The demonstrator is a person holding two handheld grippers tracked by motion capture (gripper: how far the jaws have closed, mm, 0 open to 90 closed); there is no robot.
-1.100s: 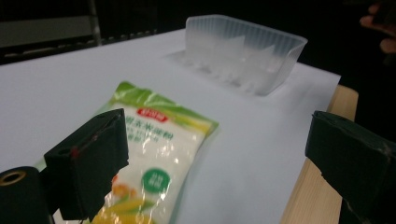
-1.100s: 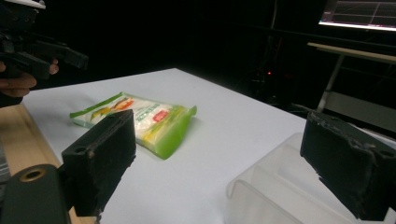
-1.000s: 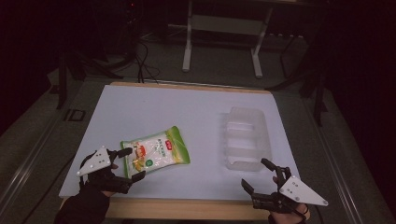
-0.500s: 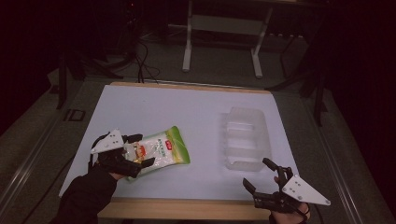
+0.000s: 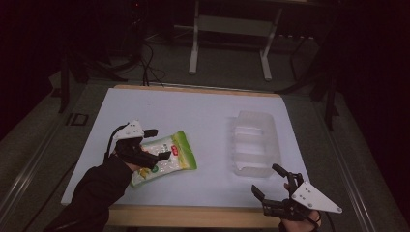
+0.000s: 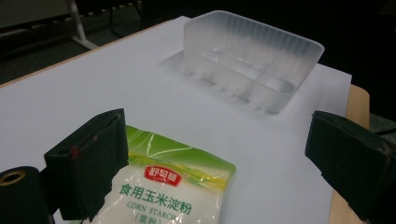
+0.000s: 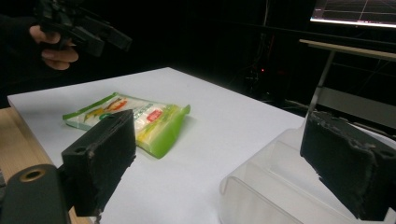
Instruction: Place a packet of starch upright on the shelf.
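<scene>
A green and white bag of corn starch (image 5: 169, 155) lies flat on the white table (image 5: 193, 116), left of centre. My left gripper (image 5: 161, 143) hovers open above the bag's left part, its jaws spread wide and holding nothing. In the left gripper view the bag (image 6: 173, 186) lies below and between the jaws, reaching under the left one. A clear plastic tray (image 5: 254, 142) with compartments stands at the right. My right gripper (image 5: 265, 178) is open at the front edge, just in front of the tray. In the right gripper view the tray (image 7: 280, 186) is close below the jaws and the bag (image 7: 135, 116) lies farther off.
The table's wooden front edge (image 5: 193, 215) runs along the bottom. A metal stand (image 5: 232, 29) and cables sit on the dark floor behind the table. In the right gripper view the other hand and its gripper (image 7: 79, 28) hang high at the upper left.
My left gripper has moved from the front left corner forward and right, over the bag. The right gripper has hardly moved. The bag and tray lie as before.
</scene>
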